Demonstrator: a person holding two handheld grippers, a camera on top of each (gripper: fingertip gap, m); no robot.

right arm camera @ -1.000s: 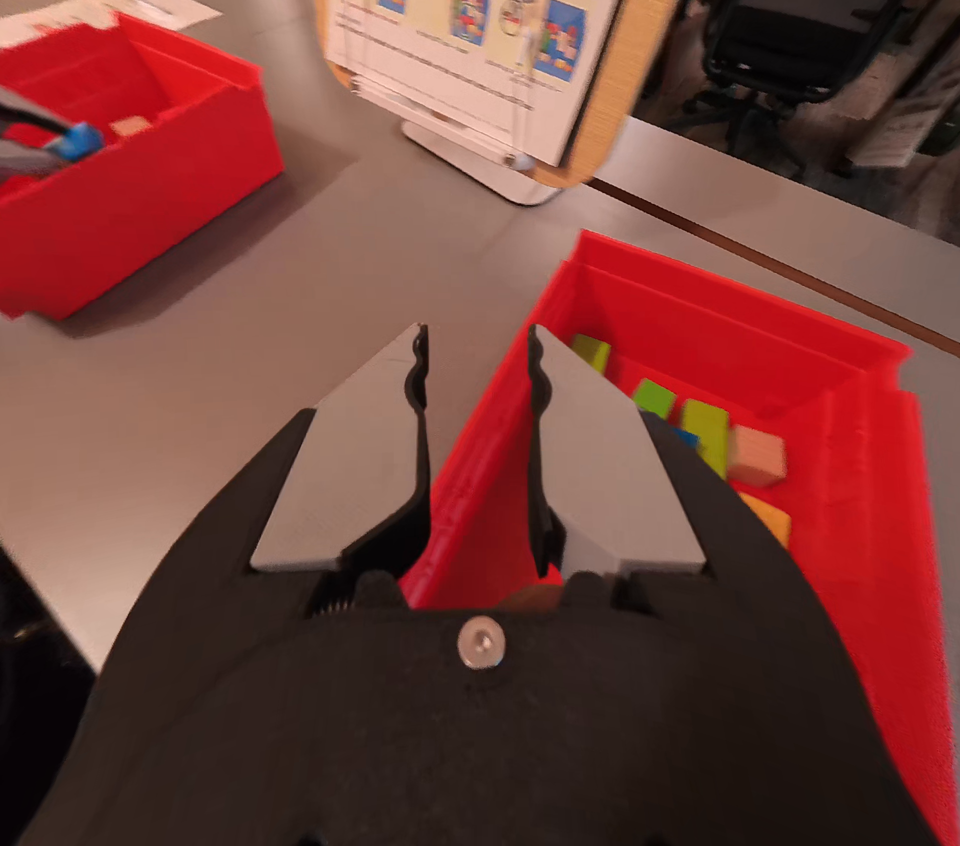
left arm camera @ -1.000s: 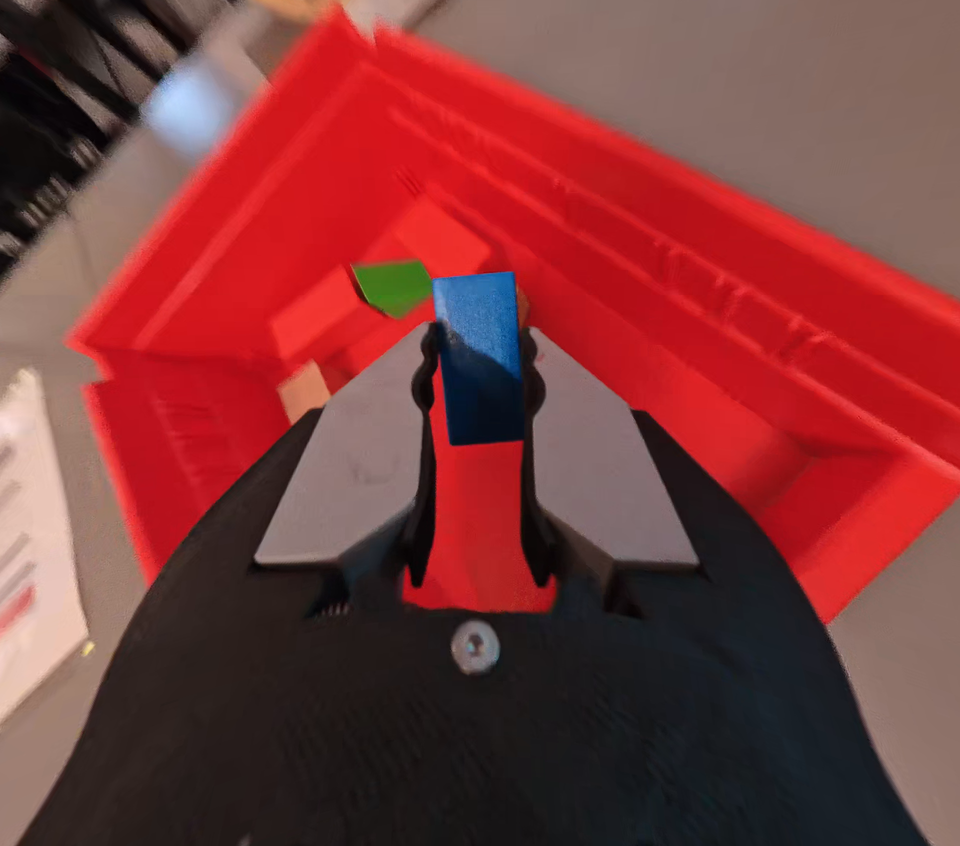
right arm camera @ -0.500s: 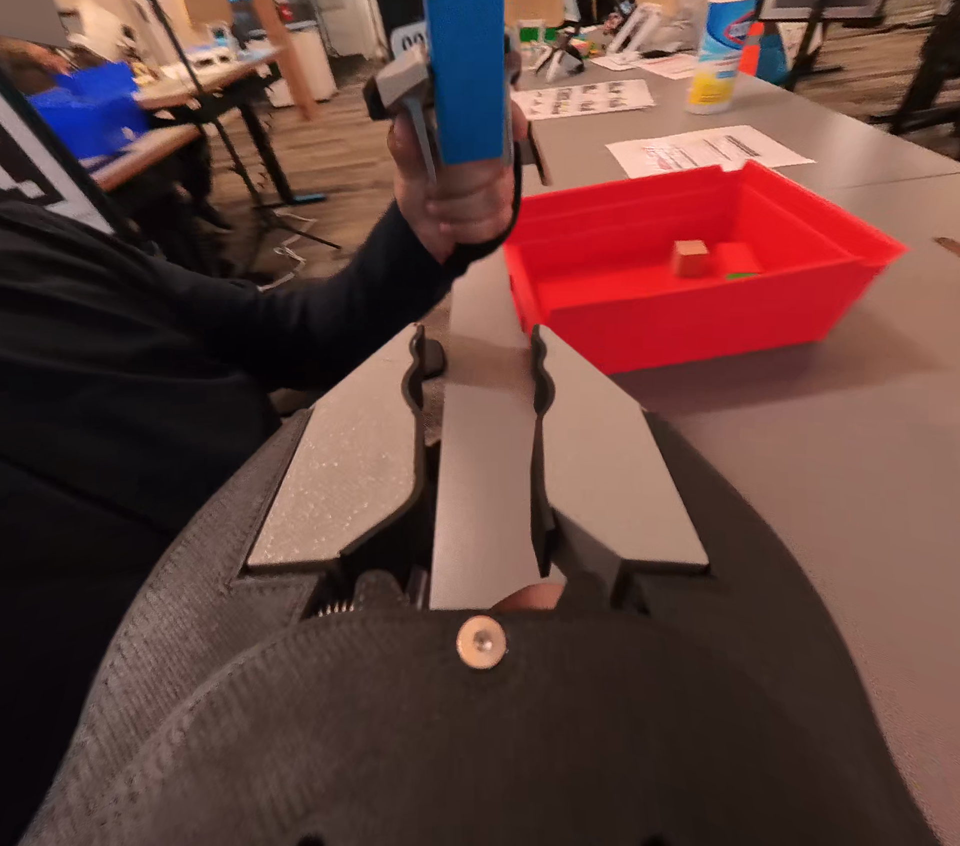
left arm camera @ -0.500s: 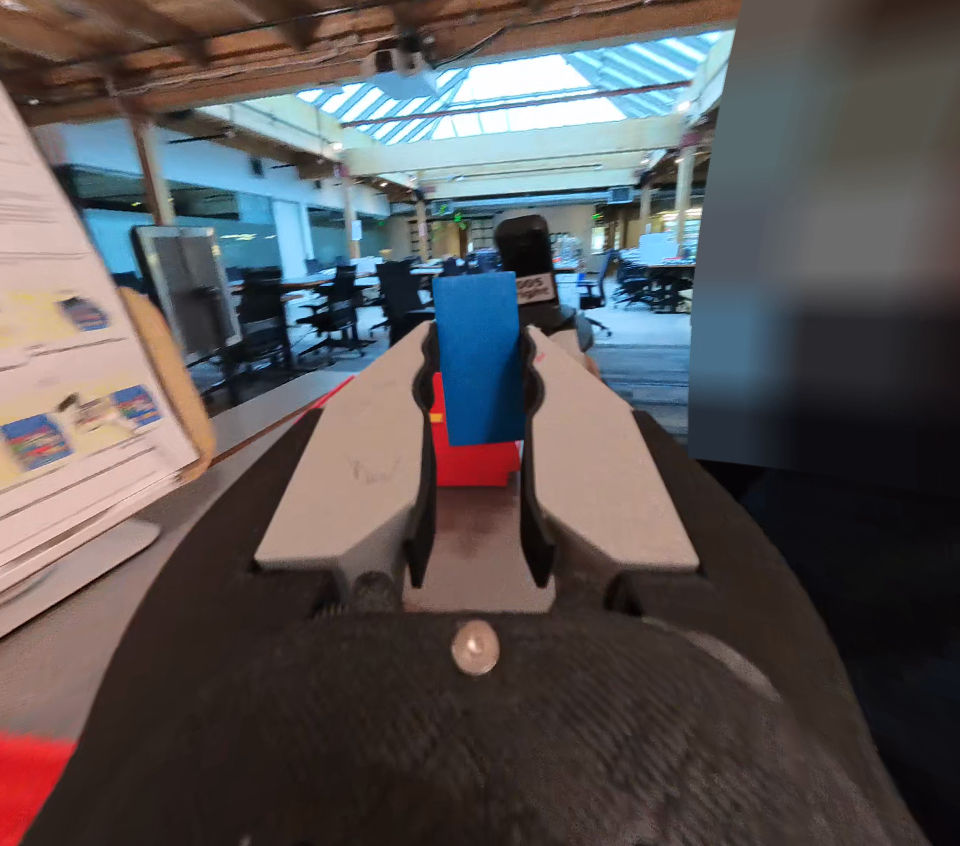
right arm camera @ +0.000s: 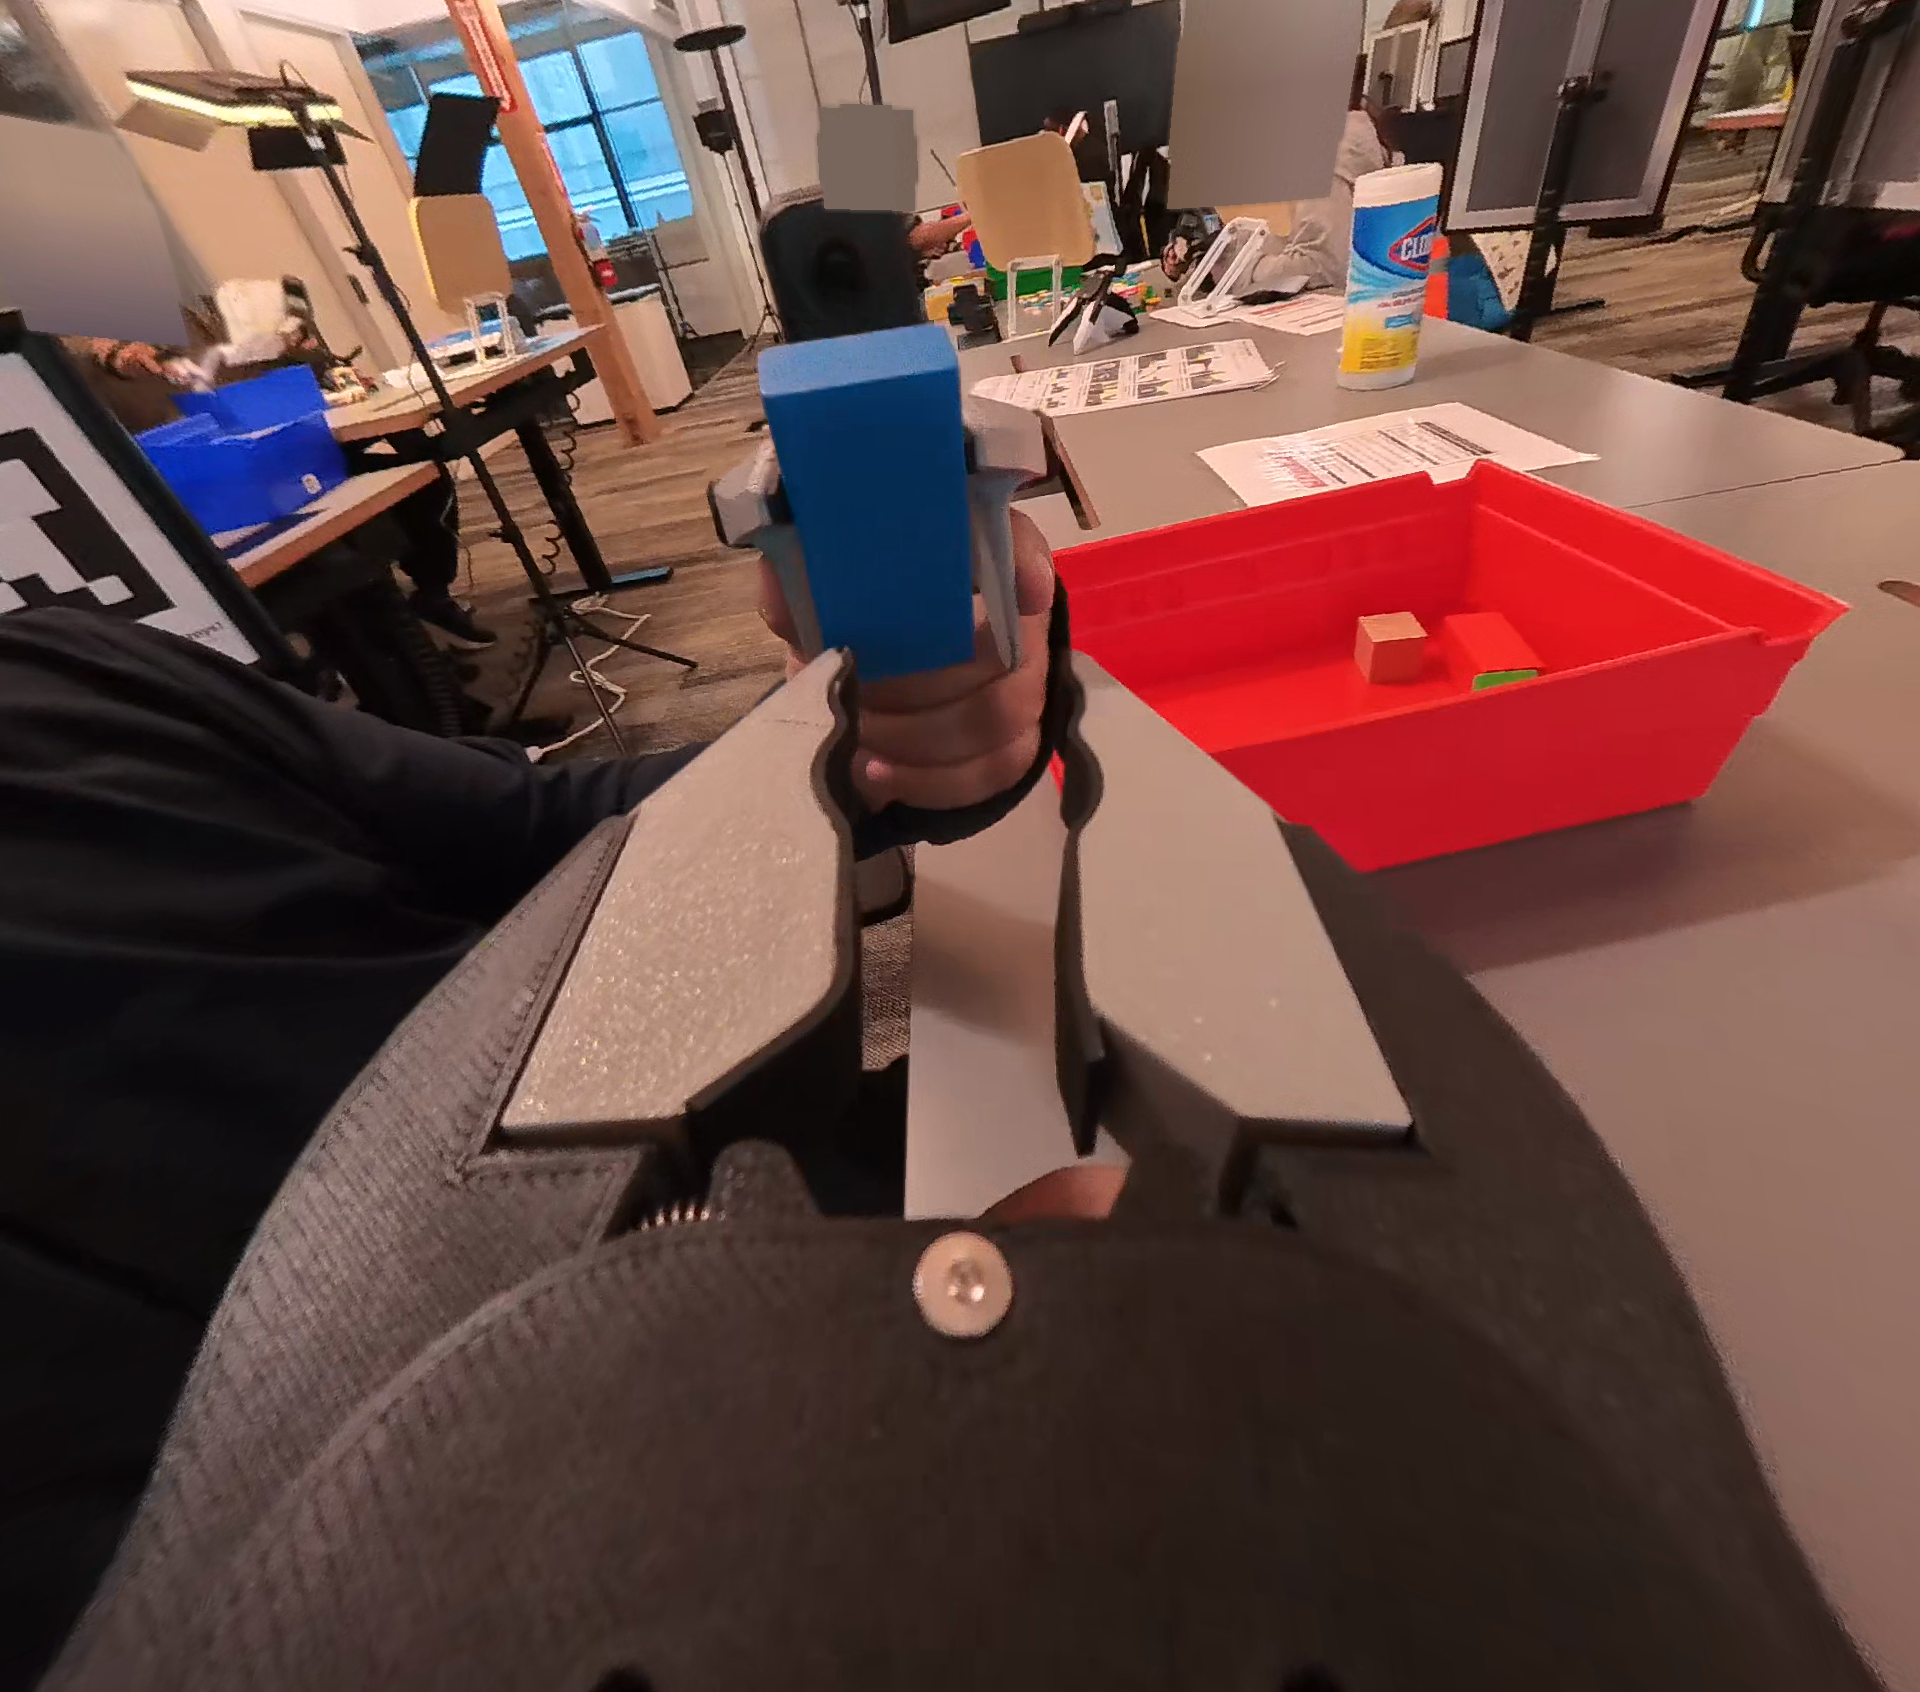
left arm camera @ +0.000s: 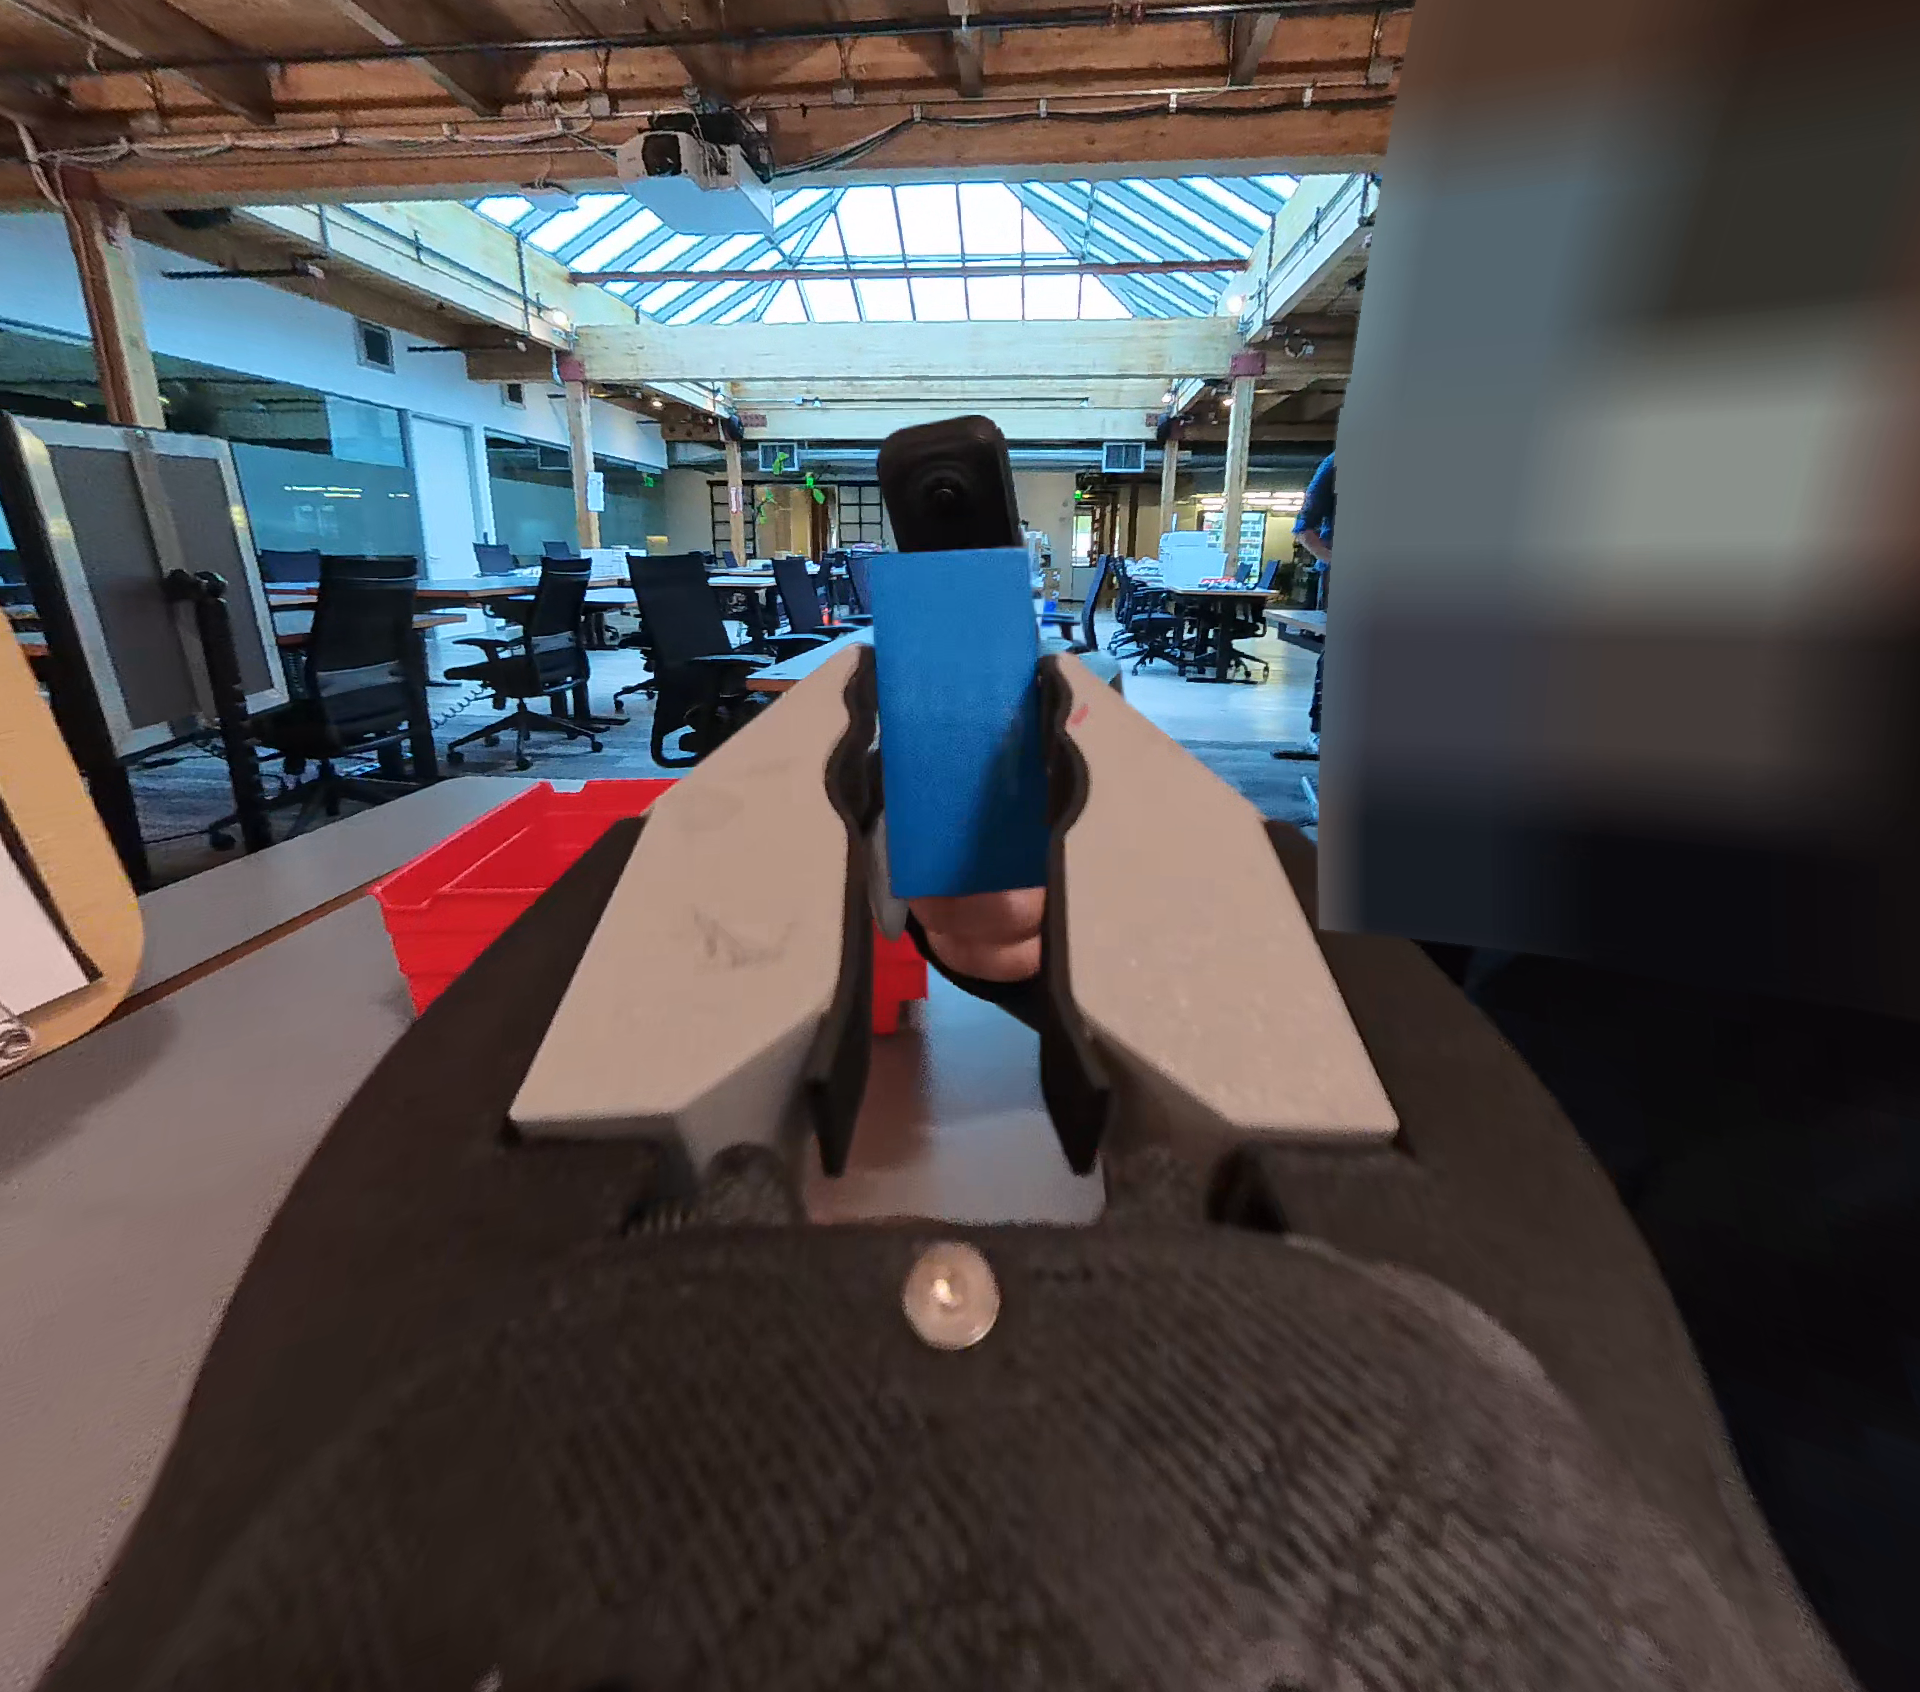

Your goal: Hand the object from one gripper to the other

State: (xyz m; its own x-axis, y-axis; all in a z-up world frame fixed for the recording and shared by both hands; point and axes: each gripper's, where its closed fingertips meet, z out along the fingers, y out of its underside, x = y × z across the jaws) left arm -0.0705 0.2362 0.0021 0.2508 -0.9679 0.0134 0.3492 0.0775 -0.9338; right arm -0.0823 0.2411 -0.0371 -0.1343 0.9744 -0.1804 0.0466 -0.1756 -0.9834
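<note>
A blue block (left arm camera: 956, 717) stands upright in my left gripper (left arm camera: 951, 676), which is shut on its sides. In the right wrist view the same blue block (right arm camera: 868, 499) is held up in the air by the left gripper's fingers (right arm camera: 748, 499). My right gripper (right arm camera: 956, 697) is open and empty. Its tips are just below and in front of the block's lower end. I cannot tell whether they touch it. The right gripper's camera (left arm camera: 951, 489) shows right behind the block in the left wrist view.
A red bin (right arm camera: 1351, 769) on the grey table (right arm camera: 1662, 1019) holds a wooden cube (right arm camera: 1389, 647), a red block (right arm camera: 1486, 645) and a green piece (right arm camera: 1503, 679). Another red bin (left arm camera: 488, 894) shows in the left wrist view. A wipes canister (right arm camera: 1387, 281) and papers (right arm camera: 1382, 447) lie farther back.
Both grippers have risen from over the bins and turned to face each other. My right gripper has come closer to the blue block, which stays in my left gripper.
</note>
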